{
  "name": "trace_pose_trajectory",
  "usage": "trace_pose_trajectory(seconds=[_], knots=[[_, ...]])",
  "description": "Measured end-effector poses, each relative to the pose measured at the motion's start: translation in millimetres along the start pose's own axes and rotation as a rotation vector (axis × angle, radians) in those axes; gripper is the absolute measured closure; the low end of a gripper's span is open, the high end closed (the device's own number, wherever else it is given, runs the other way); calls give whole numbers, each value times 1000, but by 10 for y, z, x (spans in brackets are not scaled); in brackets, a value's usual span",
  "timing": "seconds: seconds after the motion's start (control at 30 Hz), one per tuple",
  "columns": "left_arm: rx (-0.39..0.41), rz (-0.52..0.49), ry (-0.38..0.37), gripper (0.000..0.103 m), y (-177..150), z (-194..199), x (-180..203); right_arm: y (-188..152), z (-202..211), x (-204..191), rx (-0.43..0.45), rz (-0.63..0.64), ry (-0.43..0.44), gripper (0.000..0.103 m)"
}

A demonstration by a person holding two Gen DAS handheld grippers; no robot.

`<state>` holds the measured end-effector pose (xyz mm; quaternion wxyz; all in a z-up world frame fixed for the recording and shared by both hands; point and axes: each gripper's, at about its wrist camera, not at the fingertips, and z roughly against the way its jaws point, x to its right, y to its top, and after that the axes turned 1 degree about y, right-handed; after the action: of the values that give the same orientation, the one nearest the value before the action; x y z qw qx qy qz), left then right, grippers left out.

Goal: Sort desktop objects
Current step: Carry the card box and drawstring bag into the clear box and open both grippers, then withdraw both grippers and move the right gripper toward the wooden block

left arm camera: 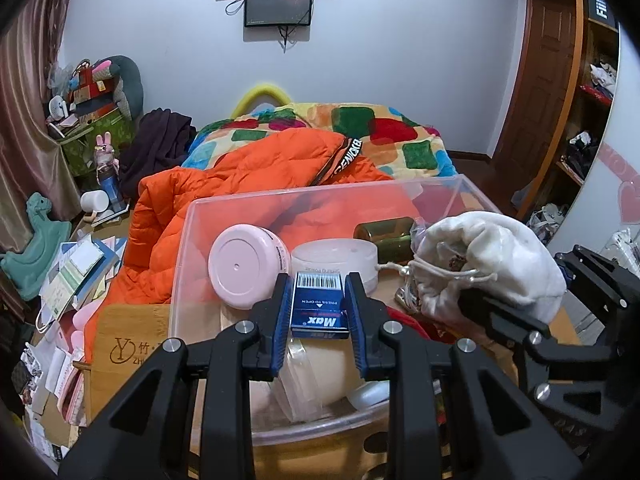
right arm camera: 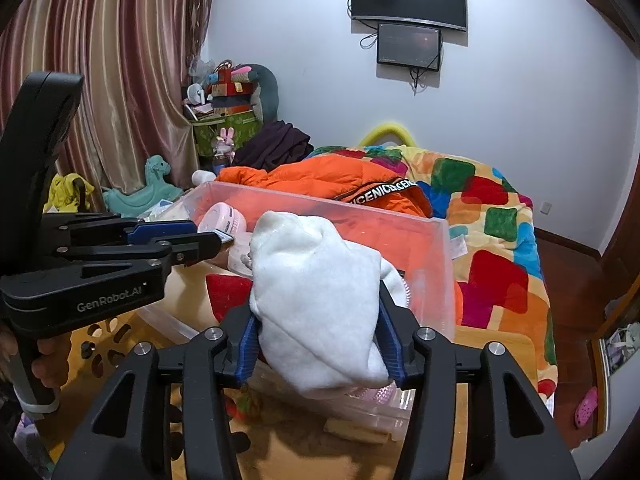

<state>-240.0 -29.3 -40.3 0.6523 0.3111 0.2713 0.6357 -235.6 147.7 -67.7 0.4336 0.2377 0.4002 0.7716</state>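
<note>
My left gripper [left arm camera: 318,280] is shut on a small blue Max staples box [left arm camera: 319,308] and holds it over the clear plastic bin [left arm camera: 320,196]. In the bin lie a pink round container [left arm camera: 244,266], a pale round humidifier [left arm camera: 336,258] and a dark gold bottle [left arm camera: 386,232]. My right gripper [right arm camera: 316,292] is shut on a white drawstring pouch [right arm camera: 316,304], held over the bin's [right arm camera: 432,280] near edge. The pouch [left arm camera: 488,256] shows at the right in the left wrist view. The left gripper [right arm camera: 216,238] shows at the left in the right wrist view.
The bin stands on a wooden desk [right arm camera: 496,344] beside a bed with an orange jacket [left arm camera: 240,184] and a patchwork blanket [right arm camera: 492,216]. Books and papers [left arm camera: 76,272] pile at the left. A red item [right arm camera: 228,292] lies by the bin.
</note>
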Motion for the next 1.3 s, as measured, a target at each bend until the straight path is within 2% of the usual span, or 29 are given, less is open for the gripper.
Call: trace_pose_trajectory(seconds=[0.03, 0.17, 0.4, 0.77, 1.2, 1.3], knots=[[-2, -2, 3, 77, -5, -13, 5, -8, -8, -16, 0, 8, -3, 54], [-2, -8, 5, 77, -9, -3, 16, -27, -23, -45, -14, 24, -17, 40], [24, -11, -2, 77, -16, 159, 13, -49, 104, 10, -2, 1, -41, 30], [50, 2, -3, 74, -124, 477, -40, -74, 570, 89, 58, -42, -85, 27], [21, 4, -11, 47, -524, 617, 38, -396, 850, 278, 38, -140, -116, 26], [5, 6, -21, 46, -606, 593, 84, -511, 794, 344, 3, -175, -122, 26]])
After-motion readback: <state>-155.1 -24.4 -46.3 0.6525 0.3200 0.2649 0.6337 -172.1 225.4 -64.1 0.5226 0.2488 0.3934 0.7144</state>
